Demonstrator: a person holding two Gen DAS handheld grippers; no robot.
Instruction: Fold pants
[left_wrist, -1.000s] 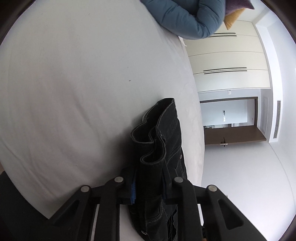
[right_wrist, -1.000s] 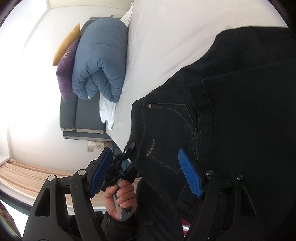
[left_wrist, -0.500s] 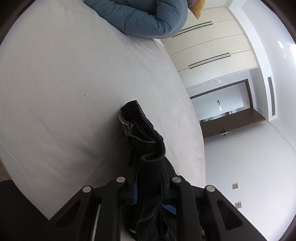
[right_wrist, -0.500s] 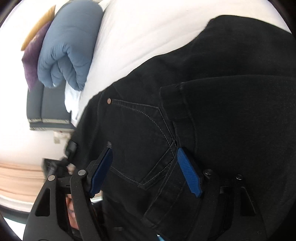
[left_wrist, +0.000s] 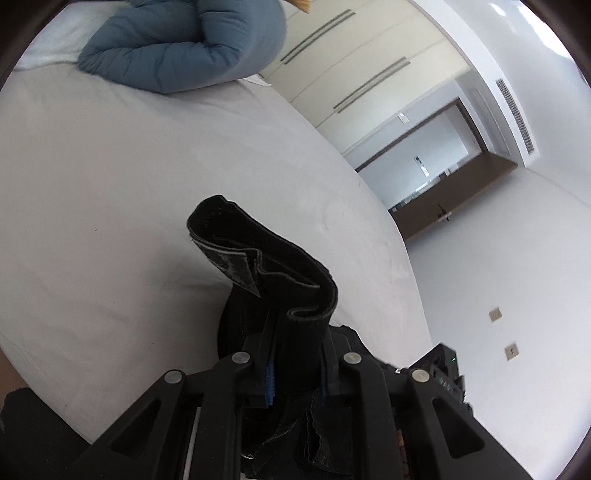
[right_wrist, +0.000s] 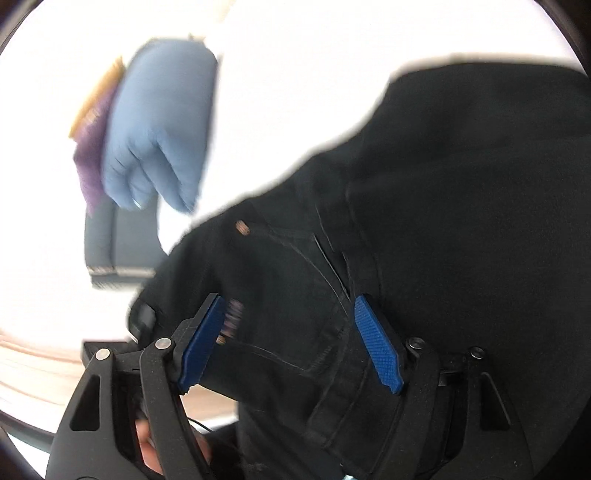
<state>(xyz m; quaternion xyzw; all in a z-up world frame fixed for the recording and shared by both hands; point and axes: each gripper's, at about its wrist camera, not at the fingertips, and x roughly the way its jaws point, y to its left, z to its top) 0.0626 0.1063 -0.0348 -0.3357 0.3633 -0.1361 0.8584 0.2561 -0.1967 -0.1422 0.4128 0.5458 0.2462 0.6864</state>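
Observation:
The black denim pants (left_wrist: 266, 273) are pinched by my left gripper (left_wrist: 295, 363), which is shut on a bunched, folded edge that curls up above the white bed (left_wrist: 110, 177). In the right wrist view the pants (right_wrist: 461, 221) fill most of the frame, pocket seam and a copper rivet (right_wrist: 242, 228) showing. My right gripper (right_wrist: 295, 347) is open, its blue pads (right_wrist: 376, 350) on either side of the pocket area, close to the cloth; the picture is motion-blurred.
A rolled blue duvet (left_wrist: 192, 44) lies at the head of the bed, with purple and yellow pillows (right_wrist: 92, 122) beside it. Wardrobe doors (left_wrist: 354, 70) and a doorway (left_wrist: 443, 177) stand past the bed's far edge. A dark headboard (right_wrist: 118, 251) is at left.
My left gripper has lifted and swung, the held pants edge curling over to the left. My right gripper, still open, has moved closer over the pocket area.

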